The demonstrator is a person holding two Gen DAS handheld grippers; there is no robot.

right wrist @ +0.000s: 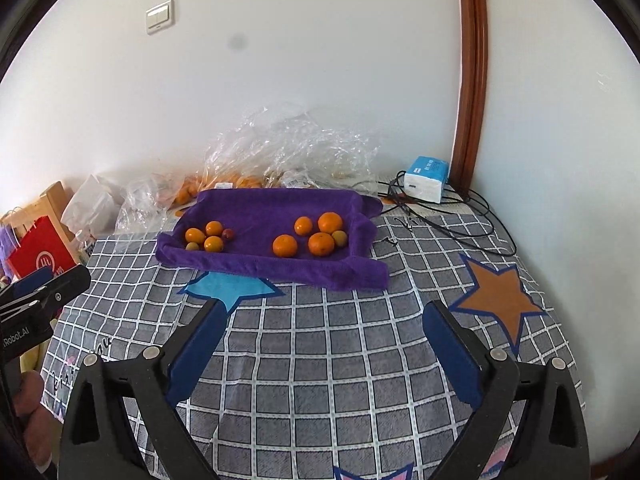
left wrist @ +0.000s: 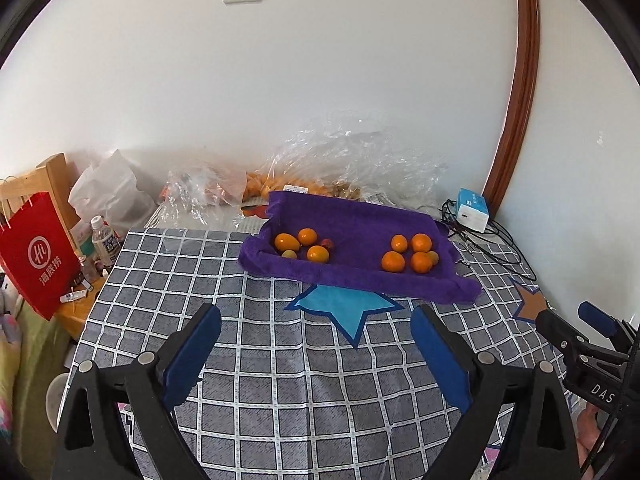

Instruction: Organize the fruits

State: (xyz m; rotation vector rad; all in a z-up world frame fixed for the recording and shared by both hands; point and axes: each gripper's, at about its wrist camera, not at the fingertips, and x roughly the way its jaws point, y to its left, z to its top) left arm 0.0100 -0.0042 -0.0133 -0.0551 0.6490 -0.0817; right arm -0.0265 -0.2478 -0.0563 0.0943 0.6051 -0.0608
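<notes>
Both tongs, left (left wrist: 316, 332) and right (right wrist: 324, 330), gaping and empty above the counter's (right wrist: 320, 360) near edge, fruit sitting in two clusters, left cluster (left wrist: 303, 245) and right cluster (left wrist: 410, 253), on the purple towel (left wrist: 360, 220) toward the far edge, rolled-up rim likely stopping rolling.

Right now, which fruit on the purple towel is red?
The little red fruit in the left pile on the purple towel. It sits at the back of that pile; all the others are orange or yellow-green.
</notes>
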